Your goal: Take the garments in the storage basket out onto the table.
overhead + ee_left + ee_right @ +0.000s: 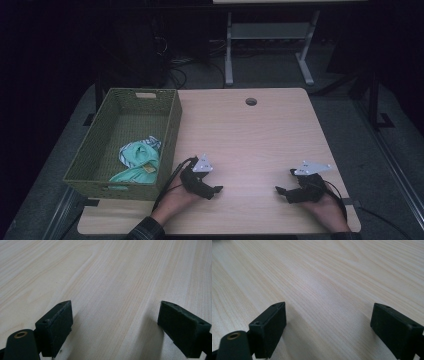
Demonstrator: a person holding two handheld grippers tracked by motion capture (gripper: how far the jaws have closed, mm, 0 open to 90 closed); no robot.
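A person's hands rest two black grippers on a light wooden table (250, 135) near its front edge. The left gripper (216, 190) lies just right of a green woven basket (170, 135) and points right. Its jaws (115, 327) stand wide open over bare wood. The right gripper (280, 191) lies at the front right and points left toward the other one. It is open too, with nothing but wood grain between its fingers (328, 327). Inside the basket lies a crumpled mint-green and white cloth (137, 157).
A round cable hole (251, 101) sits near the table's far edge. Behind the table stands a grey metal frame (270, 35) on the floor, with dark cables around it. The basket takes up the table's left side.
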